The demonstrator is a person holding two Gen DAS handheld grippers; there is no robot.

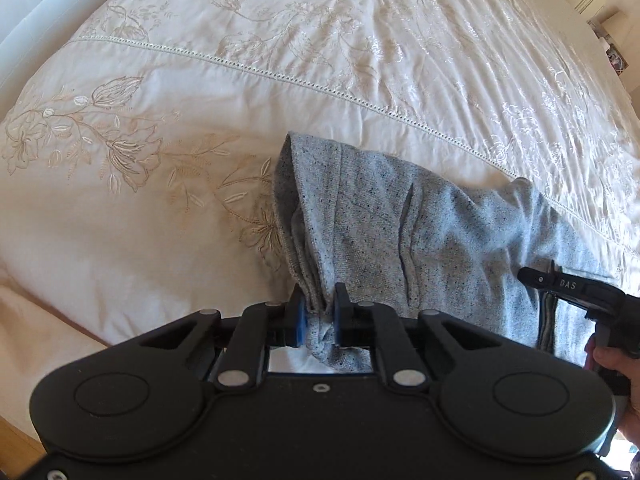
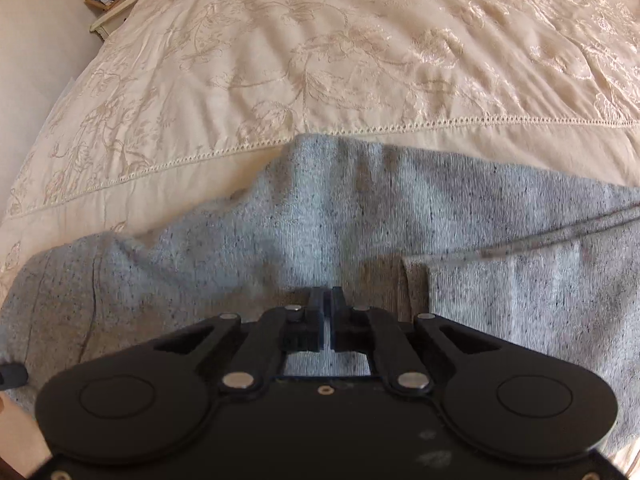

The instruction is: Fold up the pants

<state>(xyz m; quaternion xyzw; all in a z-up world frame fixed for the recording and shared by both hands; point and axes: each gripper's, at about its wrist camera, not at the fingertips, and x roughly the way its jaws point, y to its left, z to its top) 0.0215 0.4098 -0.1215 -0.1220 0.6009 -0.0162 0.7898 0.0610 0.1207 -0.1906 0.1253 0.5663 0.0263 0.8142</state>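
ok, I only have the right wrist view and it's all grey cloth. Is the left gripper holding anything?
Observer: Yes. The left gripper is shut on a bunched edge of the grey pants.
Operator: Is that end flat on the bed?
Observer: No. It looks lifted in the fingers, and the layers beyond it drape onto the embroidered bedspread.
Operator: Where's the right gripper from that side?
Observer: The right gripper sits at the right edge of the left view, over the near side of the pants. Its fingers are together, but I can't tell whether they pinch cloth.
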